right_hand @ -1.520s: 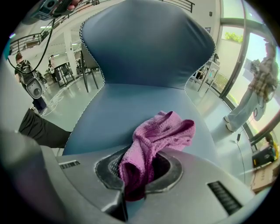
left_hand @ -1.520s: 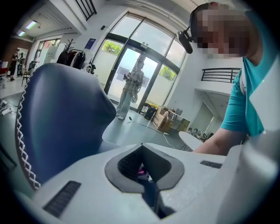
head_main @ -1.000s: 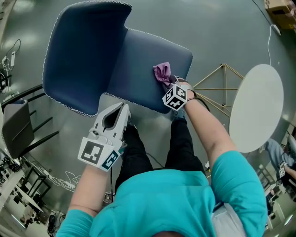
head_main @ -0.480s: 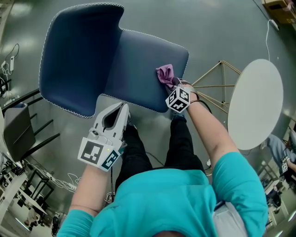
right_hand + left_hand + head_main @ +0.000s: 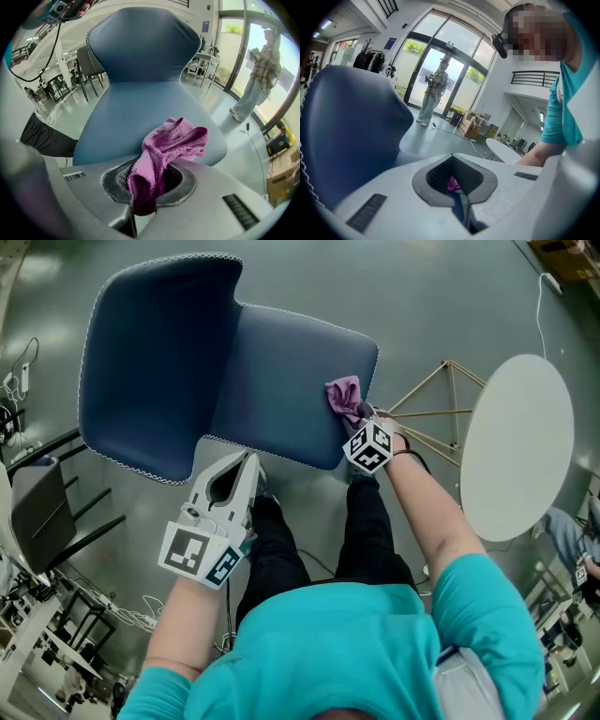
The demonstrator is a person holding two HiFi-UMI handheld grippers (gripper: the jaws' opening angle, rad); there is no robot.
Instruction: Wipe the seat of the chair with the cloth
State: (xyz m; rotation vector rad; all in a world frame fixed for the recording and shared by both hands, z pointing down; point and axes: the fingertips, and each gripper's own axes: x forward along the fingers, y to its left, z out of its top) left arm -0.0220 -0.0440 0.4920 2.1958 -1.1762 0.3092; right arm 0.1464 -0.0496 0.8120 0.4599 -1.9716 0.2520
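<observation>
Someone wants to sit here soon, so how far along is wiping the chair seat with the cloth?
Done: the cloth is clamped in the right tool. In hand: it rests on the seat near the front edge. Left: likely the seat toward the backrest; no wipe marks show, so coverage is unclear. The left tool is shut and empty.

Navy chair (image 5: 281,381) (white stitched edge), magenta cloth (image 5: 344,397), white round table (image 5: 516,446), teal shirt (image 5: 328,648)
</observation>
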